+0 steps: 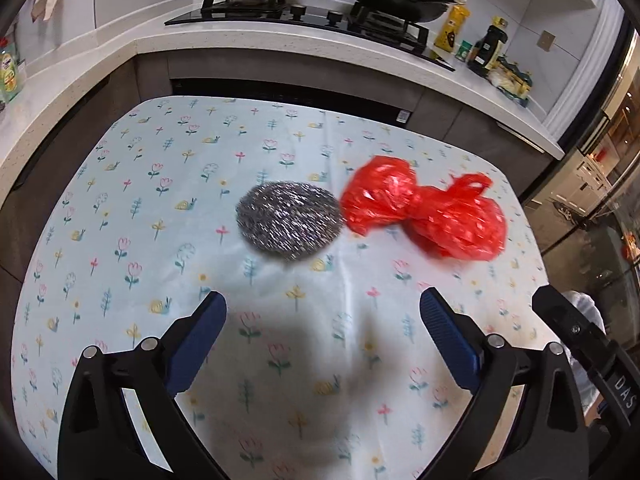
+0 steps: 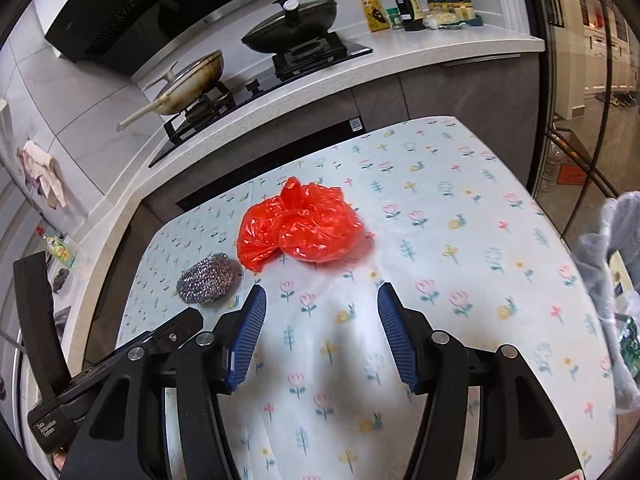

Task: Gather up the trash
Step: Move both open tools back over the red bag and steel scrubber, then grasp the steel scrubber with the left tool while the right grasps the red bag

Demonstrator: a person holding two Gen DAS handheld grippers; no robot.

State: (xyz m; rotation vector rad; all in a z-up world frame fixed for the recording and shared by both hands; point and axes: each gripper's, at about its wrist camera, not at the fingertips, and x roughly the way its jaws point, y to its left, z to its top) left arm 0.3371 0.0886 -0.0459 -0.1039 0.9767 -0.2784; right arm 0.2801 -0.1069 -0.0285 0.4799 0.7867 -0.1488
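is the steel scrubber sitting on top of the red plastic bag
No, the steel scrubber lies on the flowered tablecloth beside the red plastic bag, not on top of it.

I hold my left hand-held gripper (image 1: 322, 310) wide open and my right hand-held gripper (image 2: 322, 306) partly open, both empty, tilted down over the table (image 1: 120, 200).

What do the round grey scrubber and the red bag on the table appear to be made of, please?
The scrubber looks like coiled steel wire: grey, glinting strands in a springy ball. The red bag looks like thin, glossy plastic film: crumpled, slightly see-through, with bright highlights on its creases. What it holds cannot be seen.
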